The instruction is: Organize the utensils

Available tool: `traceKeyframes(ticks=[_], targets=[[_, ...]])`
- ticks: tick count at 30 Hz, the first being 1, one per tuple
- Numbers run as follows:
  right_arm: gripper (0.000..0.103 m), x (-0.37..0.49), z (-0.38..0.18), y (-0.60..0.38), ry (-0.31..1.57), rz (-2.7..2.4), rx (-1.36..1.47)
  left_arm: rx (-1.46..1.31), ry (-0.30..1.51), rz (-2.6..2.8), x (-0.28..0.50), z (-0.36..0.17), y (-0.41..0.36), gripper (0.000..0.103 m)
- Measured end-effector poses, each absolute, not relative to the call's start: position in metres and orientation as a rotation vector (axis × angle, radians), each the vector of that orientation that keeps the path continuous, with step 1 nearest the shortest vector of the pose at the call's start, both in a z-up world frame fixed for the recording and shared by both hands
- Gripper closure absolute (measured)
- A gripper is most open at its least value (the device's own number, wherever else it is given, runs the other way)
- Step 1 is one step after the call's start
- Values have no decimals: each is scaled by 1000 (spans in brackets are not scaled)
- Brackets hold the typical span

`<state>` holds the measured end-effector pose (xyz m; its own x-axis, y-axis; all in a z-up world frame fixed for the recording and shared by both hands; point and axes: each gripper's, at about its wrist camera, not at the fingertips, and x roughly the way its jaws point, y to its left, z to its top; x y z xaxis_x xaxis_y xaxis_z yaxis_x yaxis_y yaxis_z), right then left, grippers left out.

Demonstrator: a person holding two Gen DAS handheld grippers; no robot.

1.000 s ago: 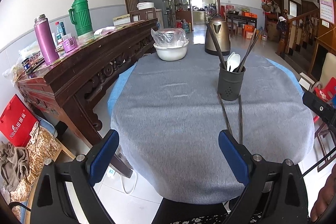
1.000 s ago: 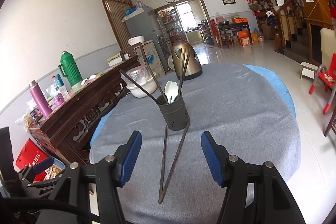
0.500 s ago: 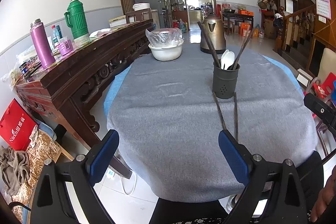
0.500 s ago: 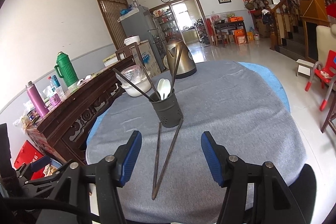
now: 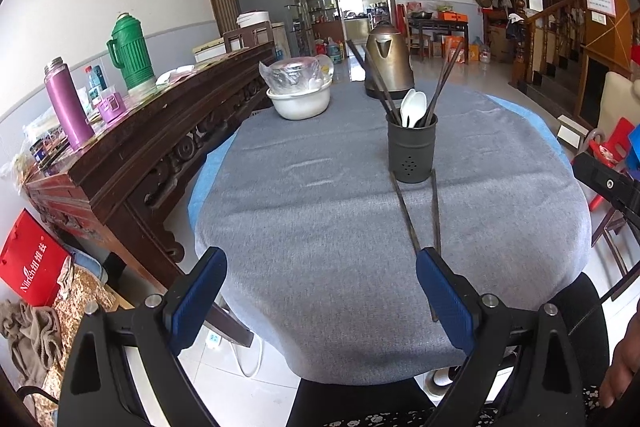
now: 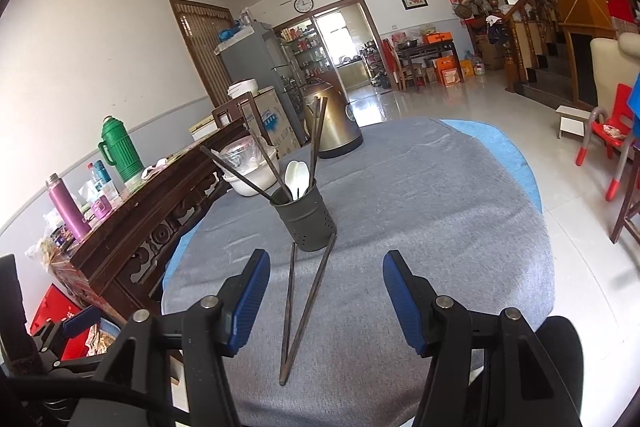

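Now, holder: dark utensil holder (image 6: 306, 217) upright on table (image 6: 440, 211), 12 o'clock
chopsticks: loose pair (image 6: 304, 307) flat, touching holder base (V-shaped)
left gripper (image 5: 320, 291): jaws spread, empty
right gripper (image 6: 326, 287): jaws spread, empty

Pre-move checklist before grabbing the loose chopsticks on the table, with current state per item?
1. Right gripper open, nothing between the pads: ok.
2. Left gripper open and empty: ok.
3. Two loose chopsticks flat on the grey cloth, near ends touching, far ends apart: ok.
4. Chopsticks lie between the right gripper's fingers in its view: ok.
5. Utensil holder upright, room left inside: ok.
6. Height of pads above cloth: cannot tell.
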<state>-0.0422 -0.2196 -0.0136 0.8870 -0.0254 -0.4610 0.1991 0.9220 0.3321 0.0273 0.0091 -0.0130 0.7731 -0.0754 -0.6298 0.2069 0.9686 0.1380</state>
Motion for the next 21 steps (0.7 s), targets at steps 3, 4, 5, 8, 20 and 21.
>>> traceKeyframes(ticks=[3,4,5,8,20,21], targets=[[40,-40,-14,-216,475,-112,379,191,677,-147,30,-12,12,7],[40,-40,-15,-215,478,-110,376,188,679,-146,30,-12,12,7],[40,-41,-15,-214,482,-108,371,184,681,-145,31,-11,12,7],[40,-45,-18,-215,495,-102,362,166,693,-147,31,-12,7,7],[40,-48,-20,-247,432,-106,470,300,710,-153,23,-24,-9,7],[40,-49,-20,-245,426,-108,467,296,716,-151,23,-25,-6,7]])
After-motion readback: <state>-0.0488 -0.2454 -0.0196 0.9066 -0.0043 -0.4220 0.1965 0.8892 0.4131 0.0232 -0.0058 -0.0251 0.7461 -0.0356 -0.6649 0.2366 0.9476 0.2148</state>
